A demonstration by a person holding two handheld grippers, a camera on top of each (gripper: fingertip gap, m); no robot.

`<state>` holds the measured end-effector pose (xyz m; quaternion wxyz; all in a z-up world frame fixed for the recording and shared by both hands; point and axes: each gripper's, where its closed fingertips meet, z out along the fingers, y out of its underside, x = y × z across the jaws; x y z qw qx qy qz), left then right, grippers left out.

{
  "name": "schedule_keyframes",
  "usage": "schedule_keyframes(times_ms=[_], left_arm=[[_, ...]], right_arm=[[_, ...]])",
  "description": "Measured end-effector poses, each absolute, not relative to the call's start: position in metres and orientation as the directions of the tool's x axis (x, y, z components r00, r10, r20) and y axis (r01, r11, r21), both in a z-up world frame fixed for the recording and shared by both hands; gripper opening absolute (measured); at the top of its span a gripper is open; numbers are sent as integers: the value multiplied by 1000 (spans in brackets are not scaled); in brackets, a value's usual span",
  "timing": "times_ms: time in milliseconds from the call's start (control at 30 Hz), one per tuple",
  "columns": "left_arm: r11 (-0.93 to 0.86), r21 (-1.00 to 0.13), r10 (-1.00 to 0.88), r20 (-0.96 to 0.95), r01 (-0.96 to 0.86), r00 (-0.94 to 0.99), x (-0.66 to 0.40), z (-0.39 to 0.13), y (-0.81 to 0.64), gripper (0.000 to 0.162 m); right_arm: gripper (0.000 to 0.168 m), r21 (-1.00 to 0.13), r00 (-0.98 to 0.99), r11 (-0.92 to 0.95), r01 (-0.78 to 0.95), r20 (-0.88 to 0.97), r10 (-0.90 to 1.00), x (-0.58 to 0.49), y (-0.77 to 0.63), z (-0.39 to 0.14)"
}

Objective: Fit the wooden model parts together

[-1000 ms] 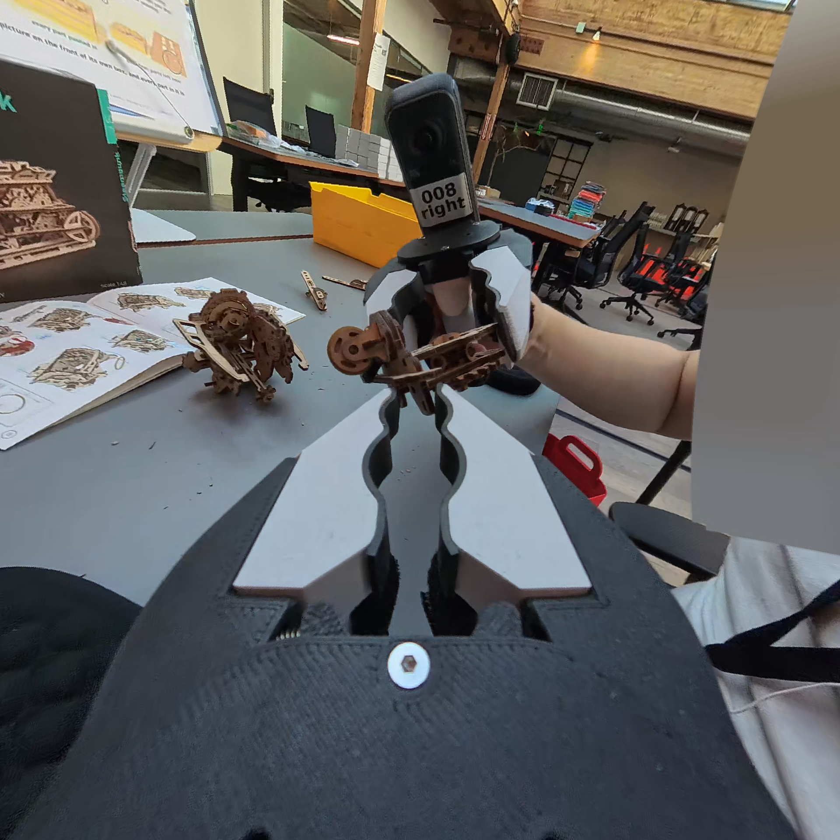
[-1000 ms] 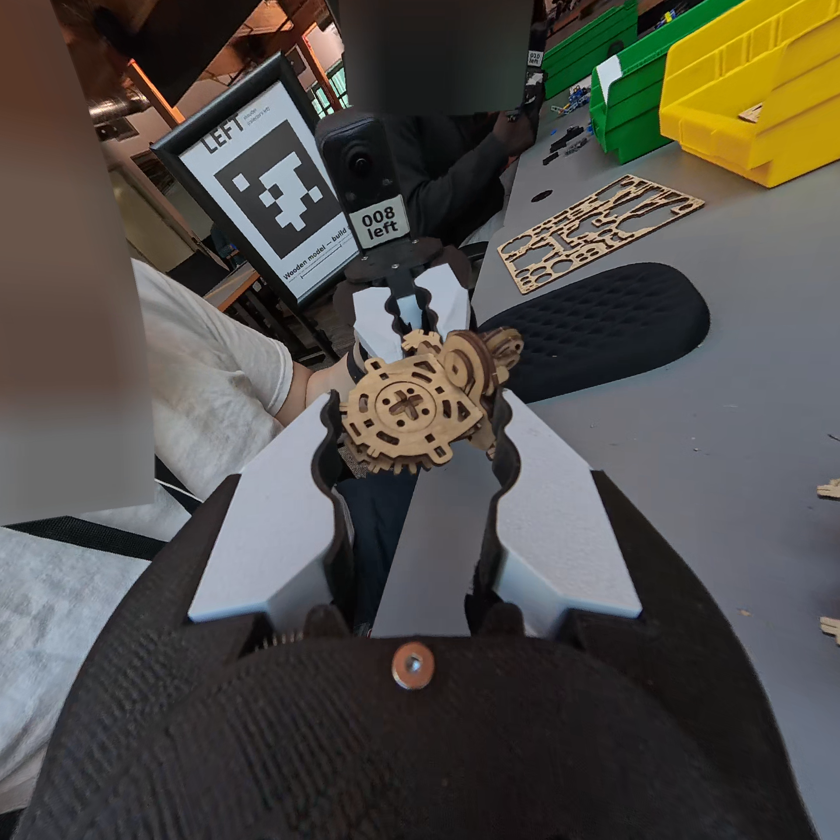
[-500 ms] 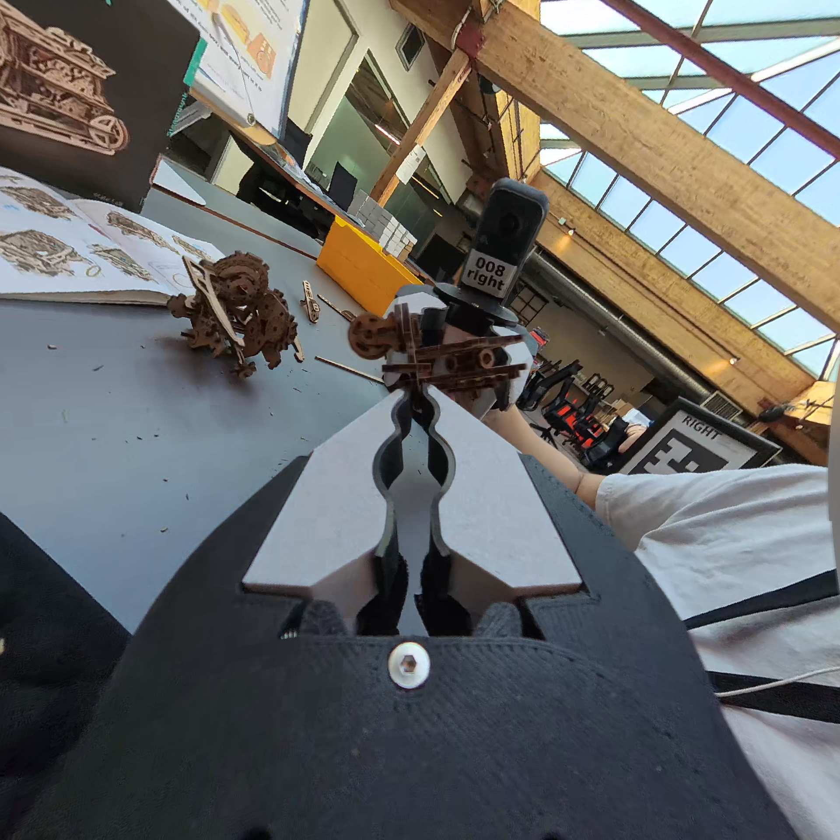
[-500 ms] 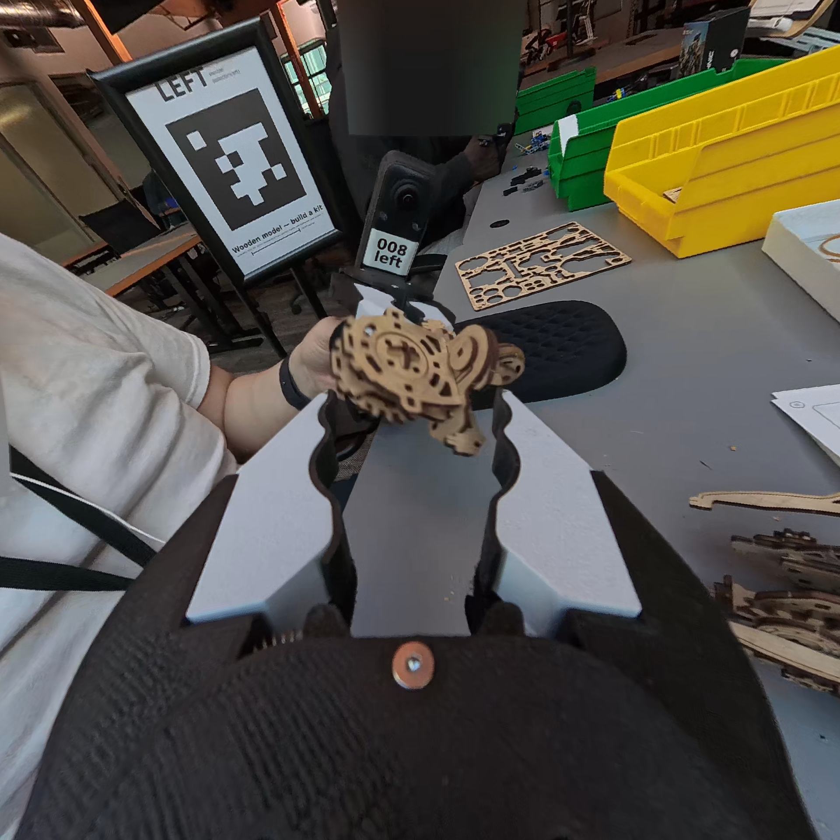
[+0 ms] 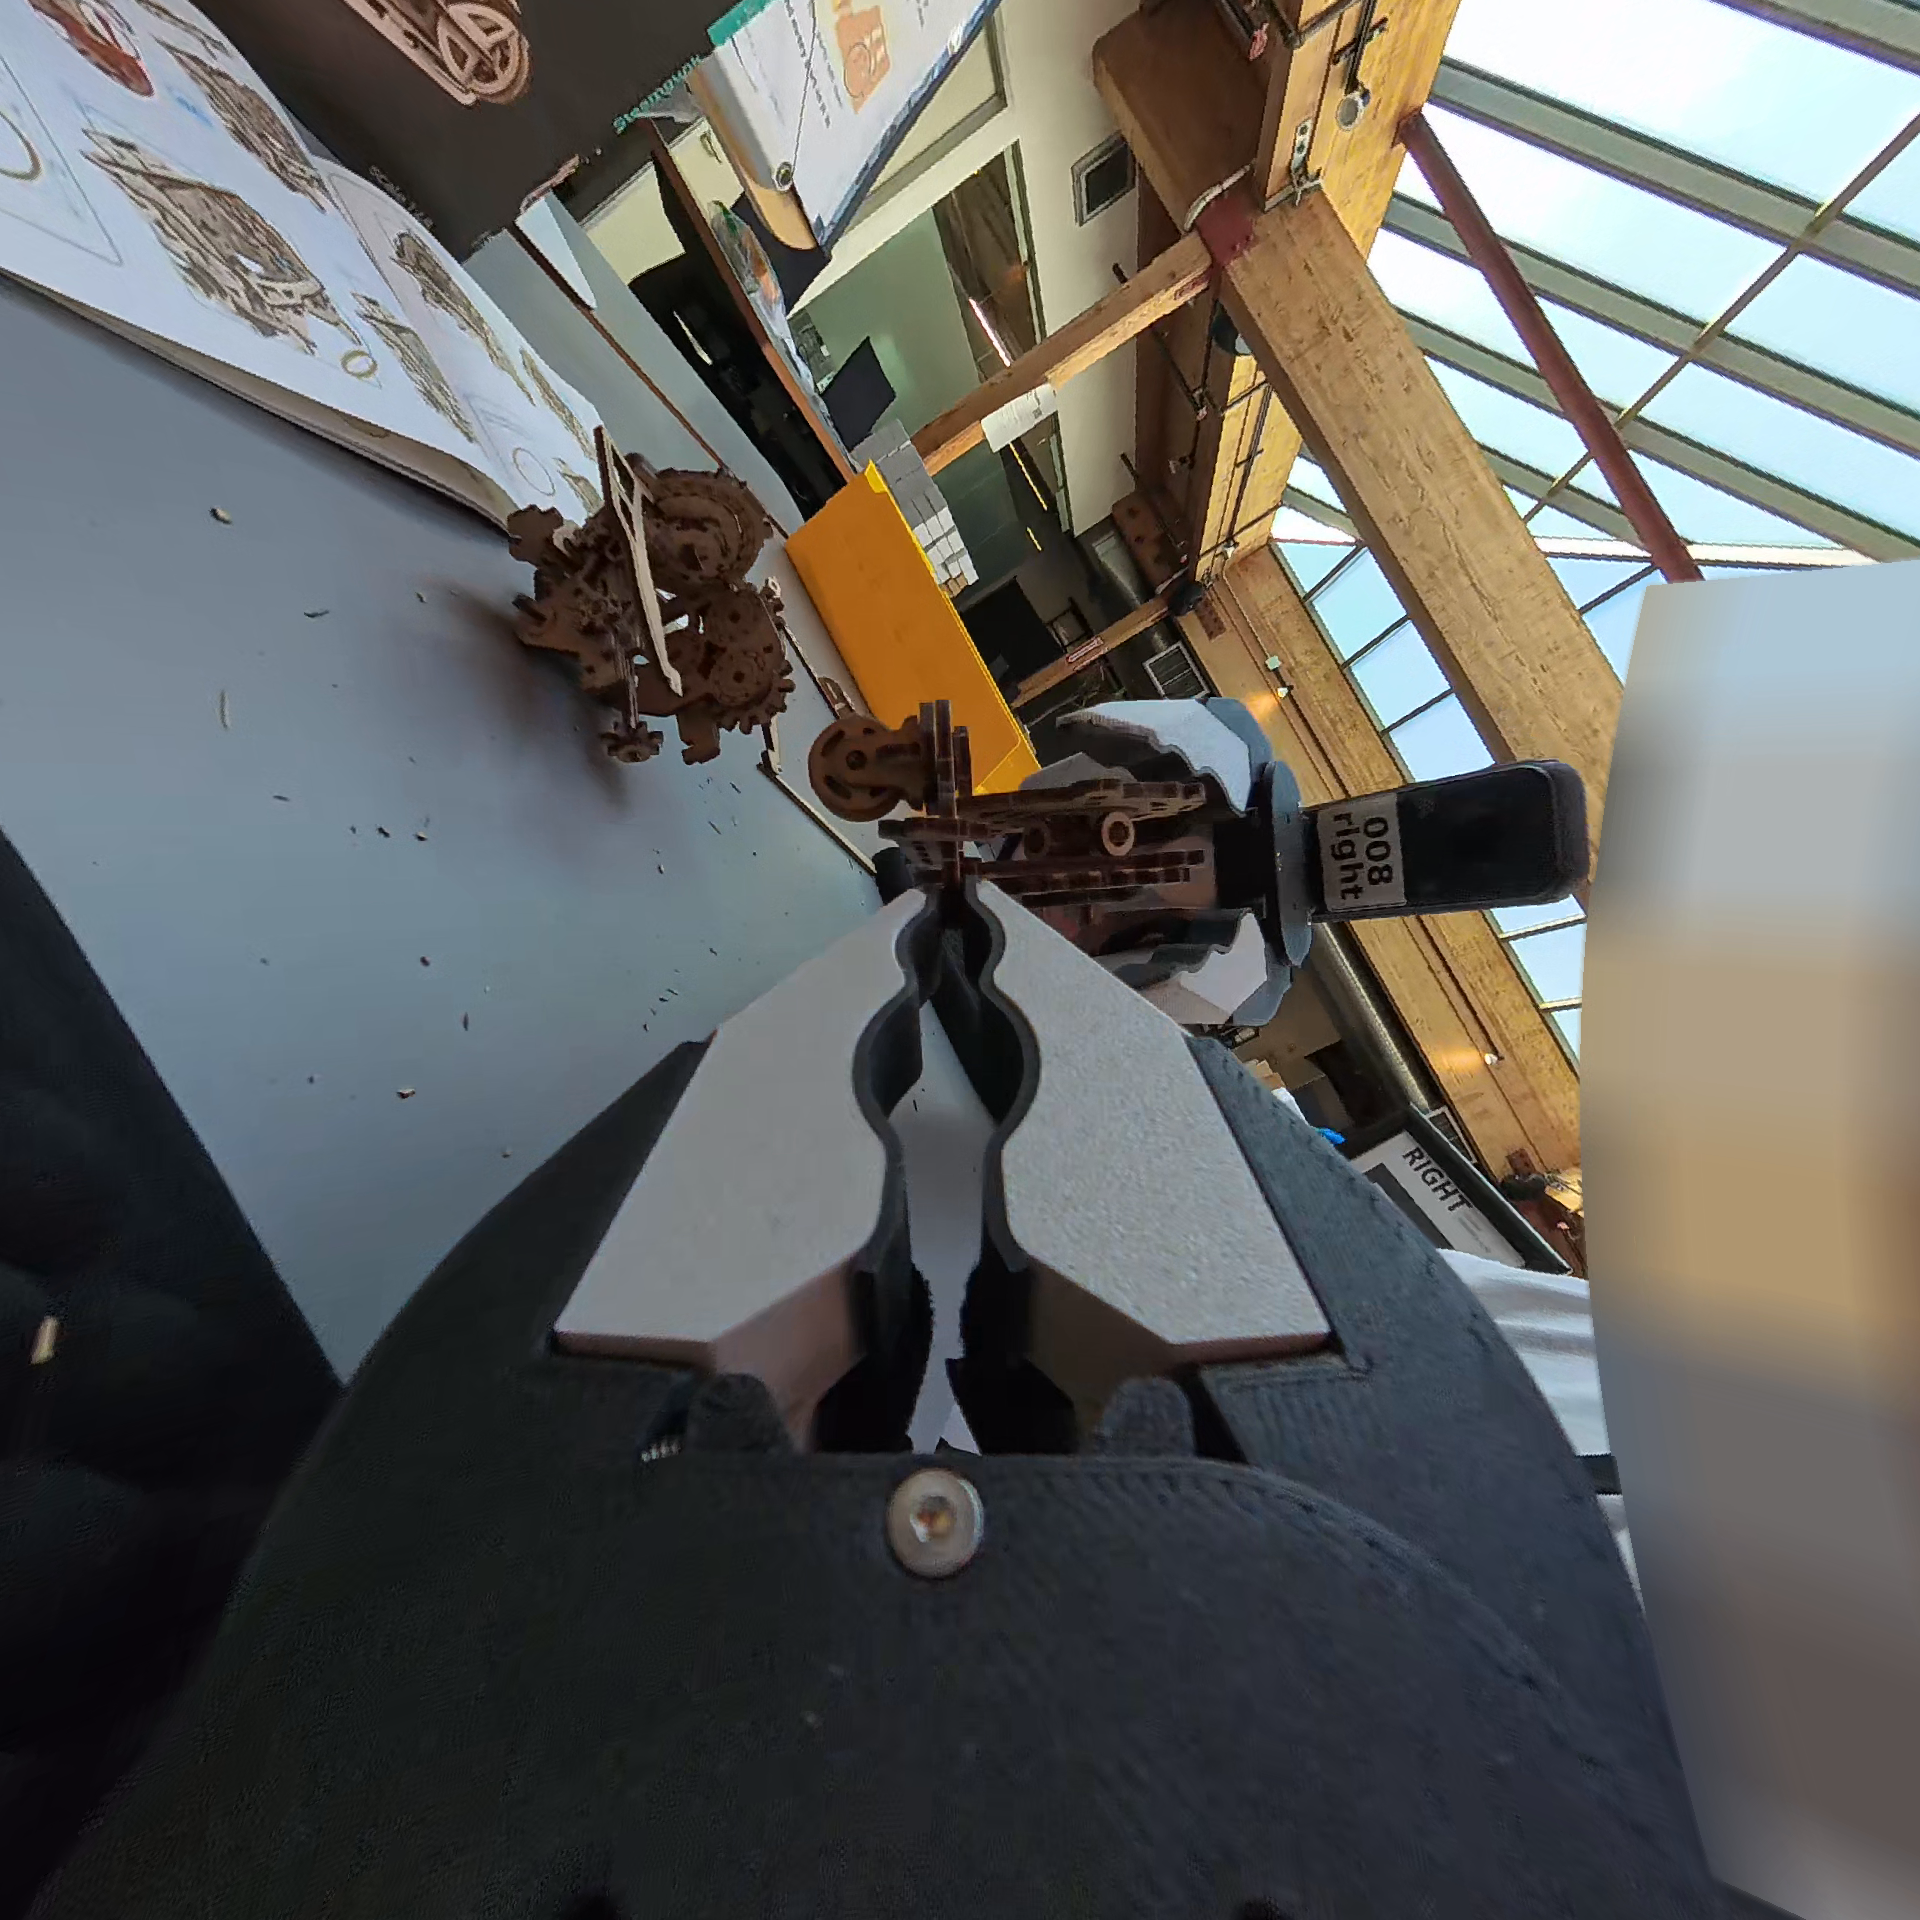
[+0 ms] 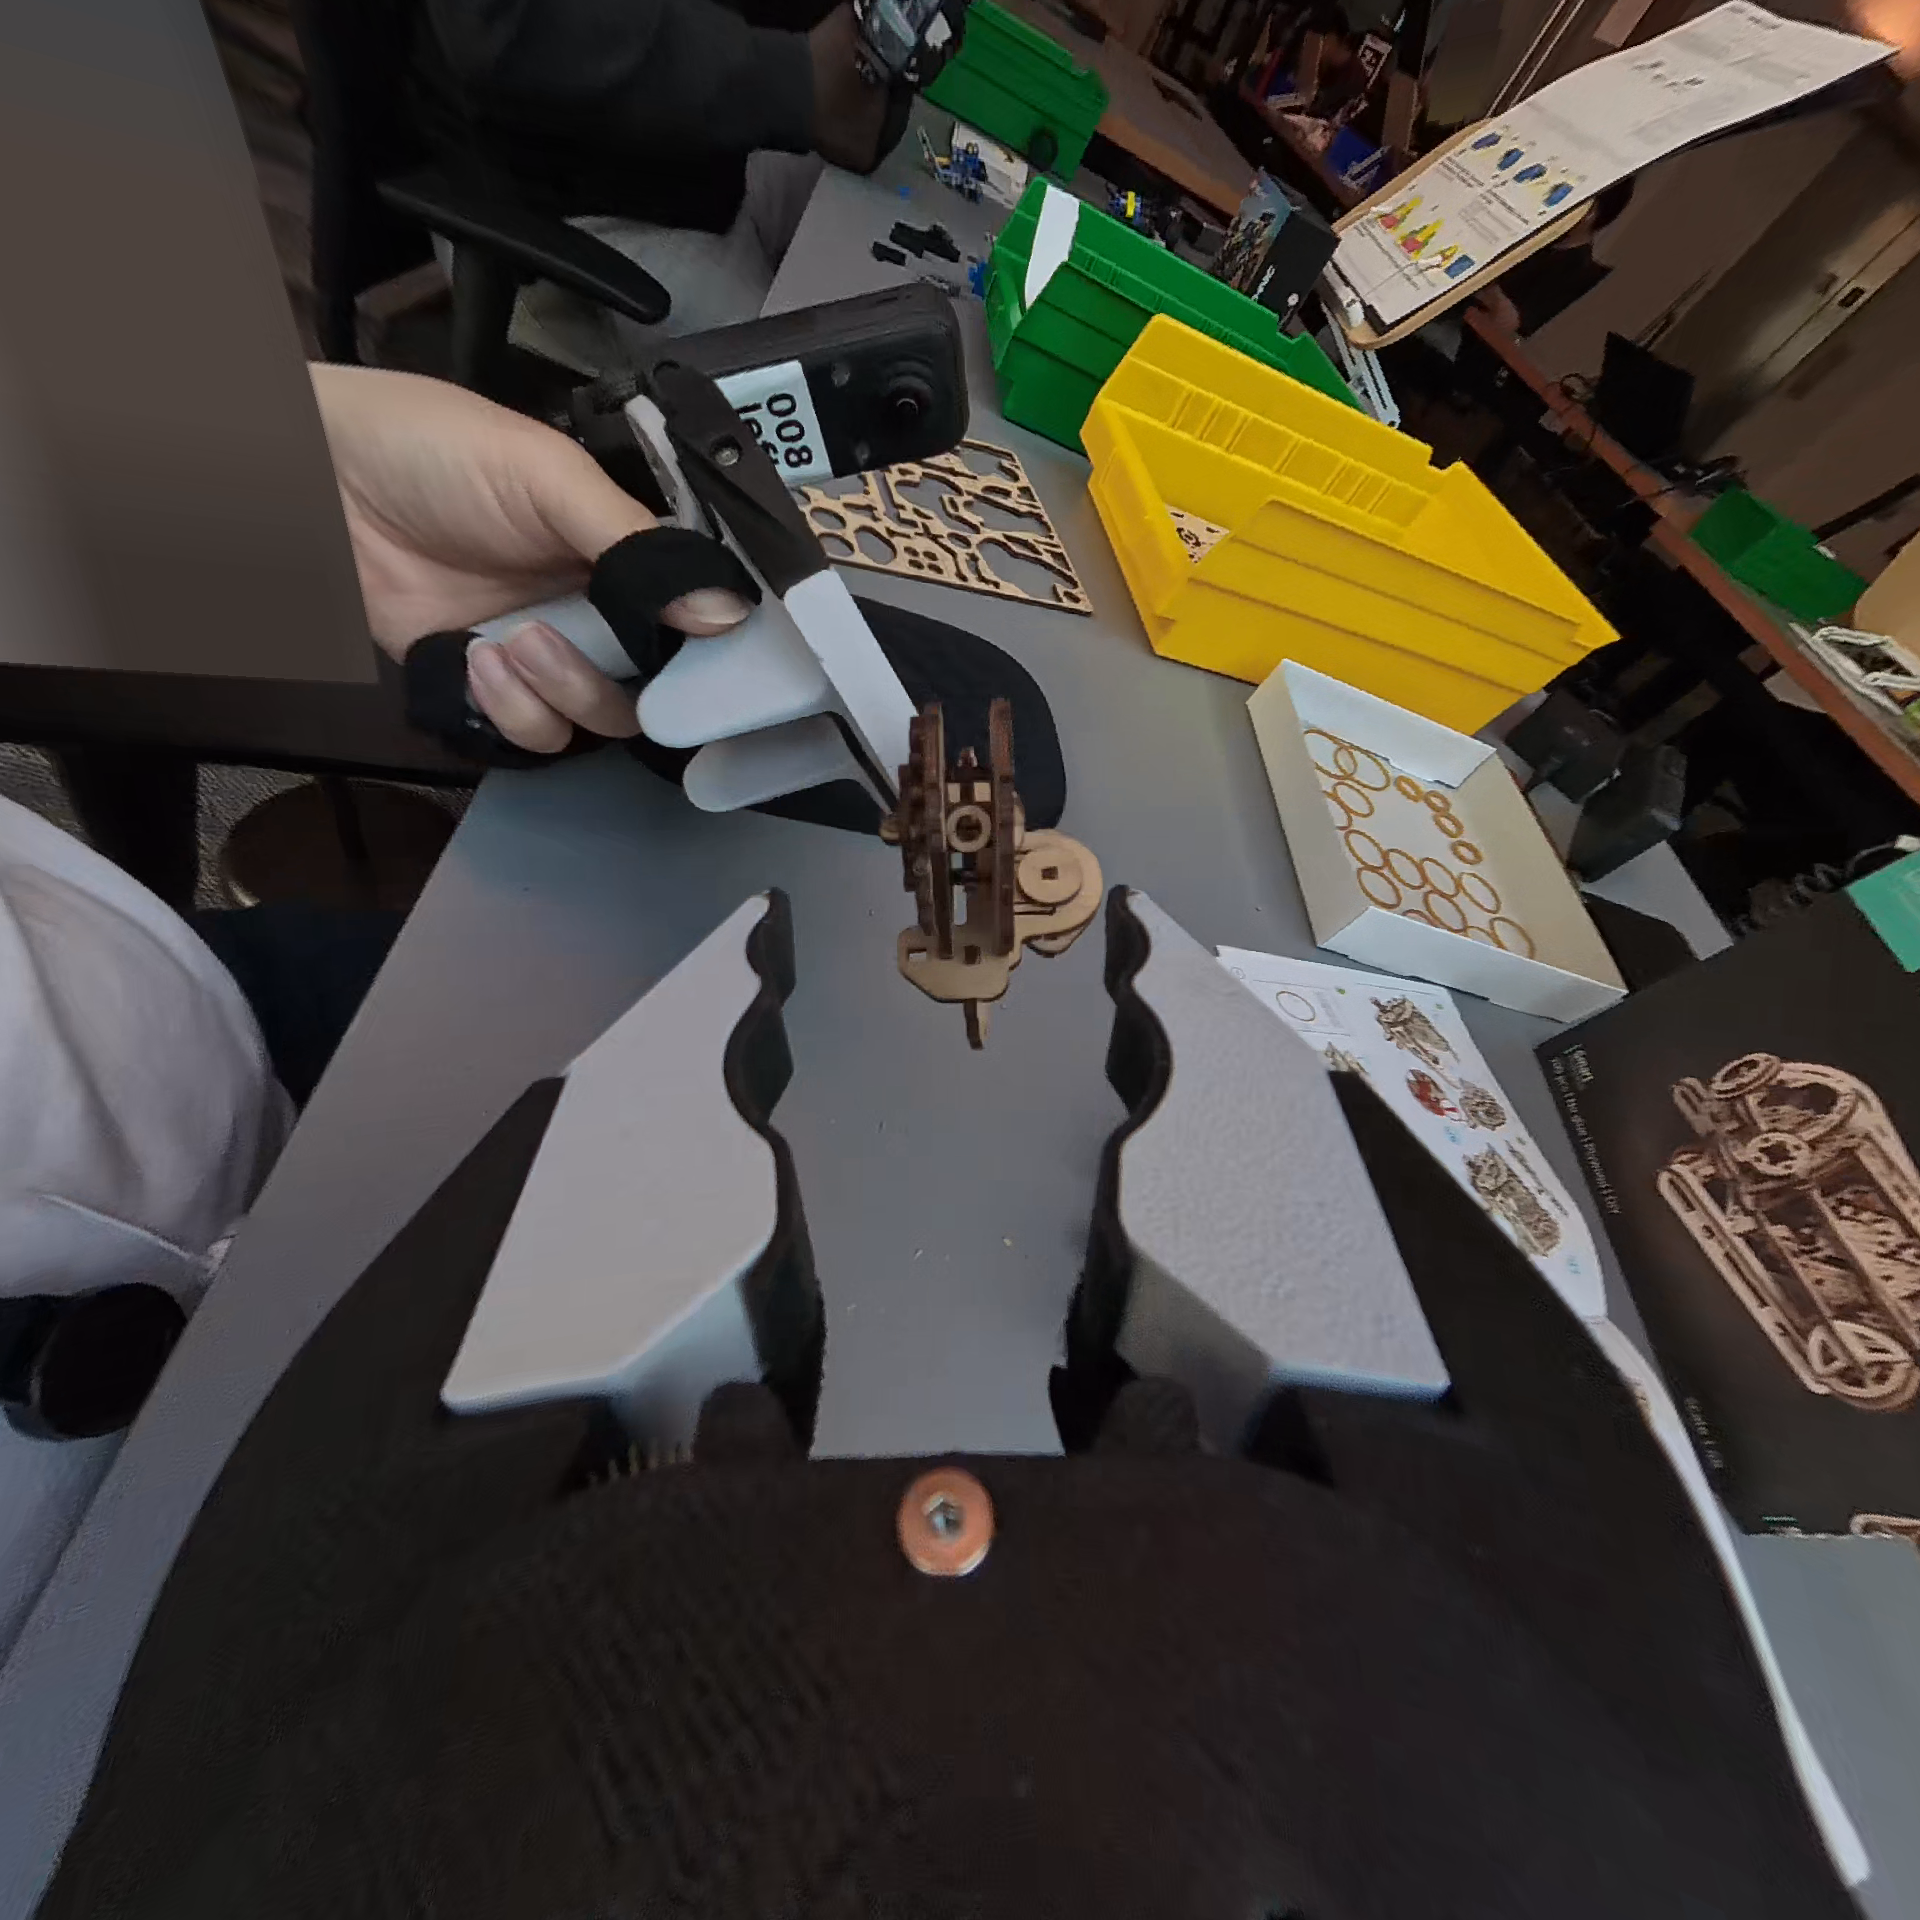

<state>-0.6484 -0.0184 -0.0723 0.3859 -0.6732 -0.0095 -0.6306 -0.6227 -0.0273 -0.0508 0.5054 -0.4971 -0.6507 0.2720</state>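
A small wooden gear sub-assembly (image 5: 997,821) with a round wheel at one end is pinched by its thin plate in my left gripper (image 5: 945,899), which is shut on it above the grey table (image 5: 312,883). In the right wrist view the sub-assembly (image 6: 966,862) stands edge-on, hanging from the left gripper (image 6: 883,784) that a hand holds at upper left. My right gripper (image 6: 948,914) is open, with its fingertips on either side of the sub-assembly and a gap on each side. It shows behind the part in the left wrist view (image 5: 1081,842).
A larger wooden gear model (image 5: 665,623) stands on the table beside an open instruction booklet (image 5: 260,239). Yellow bin (image 6: 1330,561), green bins (image 6: 1091,281), a white tray of wooden rings (image 6: 1423,842), a punched-out wooden sheet (image 6: 956,520), a black pad (image 6: 997,707) and a black box (image 6: 1766,1195) surround the workspace. Left tips to right tips: about 4 cm.
Both grippers have rolled and tilted. The sub-assembly has turned from face-on to edge-on in the right wrist view. It stays in the left gripper and now sits clear of the right fingers.
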Motion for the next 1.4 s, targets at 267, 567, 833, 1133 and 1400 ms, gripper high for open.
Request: schedule_keyframes(times_ms=[267,567,833,1133,1400], left_arm=[[-720,-444,-439,887,533,145,-646,-71,-17,3],[-530,-684,-514,729,501,452,-703,-58,-33,15],[-399,-868,-450,467,297,761,-750,-70,-31,13],[-450,-858,-484,469,249,739,-732,-83,-32,20],[-471,-879,-493,335,77,803,-713,-103,-24,27]], right_arm=[[20,-859,-12,324,397,348,937,-635,-21,-60],[19,-860,-114,-464,214,-494,862,-638,-28,-43],[20,-822,185,-465,328,-427,885,-652,-2,-104],[37,-853,257,-395,343,-319,912,-652,11,-105],[37,-969,68,127,213,144,987,-618,-34,1]])
